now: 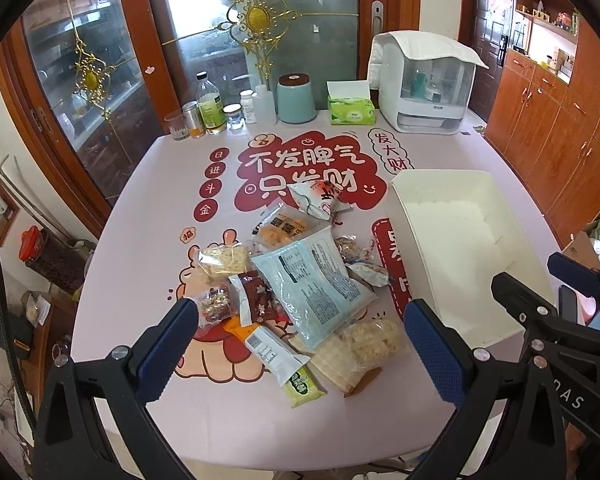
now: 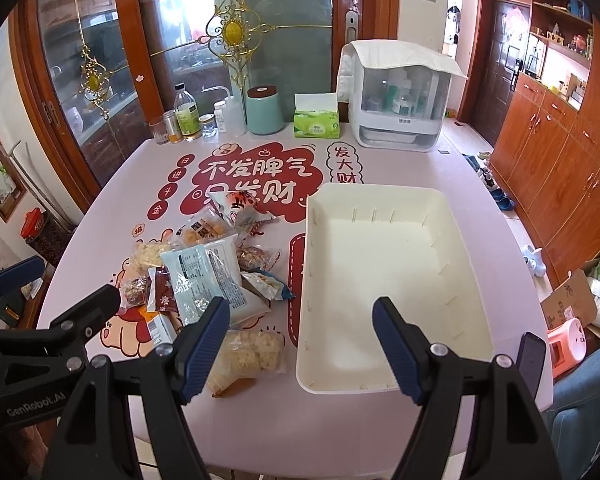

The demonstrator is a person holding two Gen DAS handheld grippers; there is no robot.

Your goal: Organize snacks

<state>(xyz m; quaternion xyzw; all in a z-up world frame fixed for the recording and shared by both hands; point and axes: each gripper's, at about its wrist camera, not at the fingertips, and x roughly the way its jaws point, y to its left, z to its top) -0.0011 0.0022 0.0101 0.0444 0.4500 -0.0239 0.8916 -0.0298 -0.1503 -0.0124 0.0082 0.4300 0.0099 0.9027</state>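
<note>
we log what is obscured first. in the snack pile [image 1: 296, 280] most packets overlap; the large pale blue packet [image 1: 312, 280] lies on top and covers parts of its neighbours, so we cannot count them. print on the packets is too small to read. the green-ended bar [image 1: 288, 364] sticks out at the near side of the pile, and a clear bag of pale puffs [image 2: 248, 352] sits at the near edge, partly hidden by a finger in the right wrist view. the white bin [image 2: 384, 280] is cut off at its near corner by the right gripper in the left wrist view; its inside looks bare.

the pile lies on the pink table mat [image 1: 148, 200], just left of the bin, near but apart from it.

left gripper [image 1: 300, 344]: held above the near side of the pile, fingers [image 1: 168, 344] spread wide, nothing between them.

right gripper [image 2: 300, 344]: held over the bin's near left corner, fingers [image 2: 400, 352] likewise spread wide and holding nothing. each gripper shows at the edge of the other's view, side by side.
</note>
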